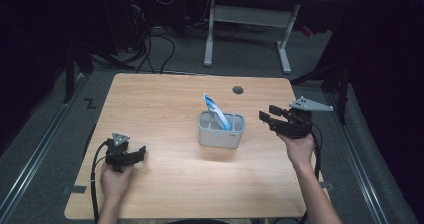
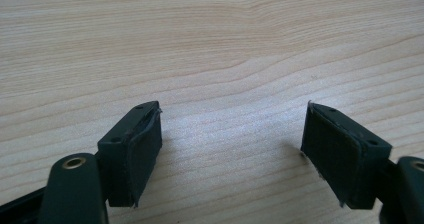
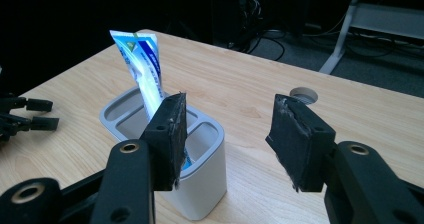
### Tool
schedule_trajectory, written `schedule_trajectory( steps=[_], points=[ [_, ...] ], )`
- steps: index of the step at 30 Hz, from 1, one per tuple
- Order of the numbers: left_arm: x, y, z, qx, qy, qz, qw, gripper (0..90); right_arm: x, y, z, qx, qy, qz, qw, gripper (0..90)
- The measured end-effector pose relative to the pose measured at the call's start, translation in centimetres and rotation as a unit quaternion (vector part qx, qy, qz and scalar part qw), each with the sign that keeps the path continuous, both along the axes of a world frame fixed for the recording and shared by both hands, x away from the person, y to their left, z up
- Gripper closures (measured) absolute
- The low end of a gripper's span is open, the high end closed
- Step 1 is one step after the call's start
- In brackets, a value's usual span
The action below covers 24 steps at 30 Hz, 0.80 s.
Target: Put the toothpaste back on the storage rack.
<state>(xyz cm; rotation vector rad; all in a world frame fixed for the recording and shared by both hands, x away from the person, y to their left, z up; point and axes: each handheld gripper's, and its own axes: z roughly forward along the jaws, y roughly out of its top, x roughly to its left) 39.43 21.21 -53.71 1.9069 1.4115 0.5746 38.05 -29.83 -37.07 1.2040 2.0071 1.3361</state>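
High view shows a grey holder point(image 1: 221, 131) mid-table with a toothpaste tube point(image 1: 217, 112) leaning inside, likely stored upright. Right gripper point(image 1: 266, 117) hovers just beside the holder, jaws apart; left gripper point(image 1: 142, 152) rests well away, jaws apart, empty.

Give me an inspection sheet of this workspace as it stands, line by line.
Surface: wooden table, with a round grommet hole near the far edge.
Job's things: grey holder mid-table, blue-and-white tube leaning inside it.
Clutter: nothing seen.
Grippers: left gripper open, low over bare wood; right gripper open, right of the holder, holding nothing.
Cables: a black cable trails from the left gripper; more lie on the floor beyond the table.
Surroundings: dark room, white desk frame behind.
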Motion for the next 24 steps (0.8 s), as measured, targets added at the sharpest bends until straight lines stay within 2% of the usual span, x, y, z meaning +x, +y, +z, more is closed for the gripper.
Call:
schedule_trajectory(
  steps=[11, 24],
  points=[
    [0.0, 0.0, 0.0, 0.001, 0.0, 0.0, 1.0, 24.5, -0.9, -0.9, -0.2, 0.013, -0.005, -0.009, 0.9999, 48.7],
    [0.0, -0.1, 0.0, 0.005, 0.0, 0.001, 1.0, 24.5, -1.8, -1.9, -1.4, 0.02, -0.005, -0.023, 0.9995, 48.7]
  ],
)
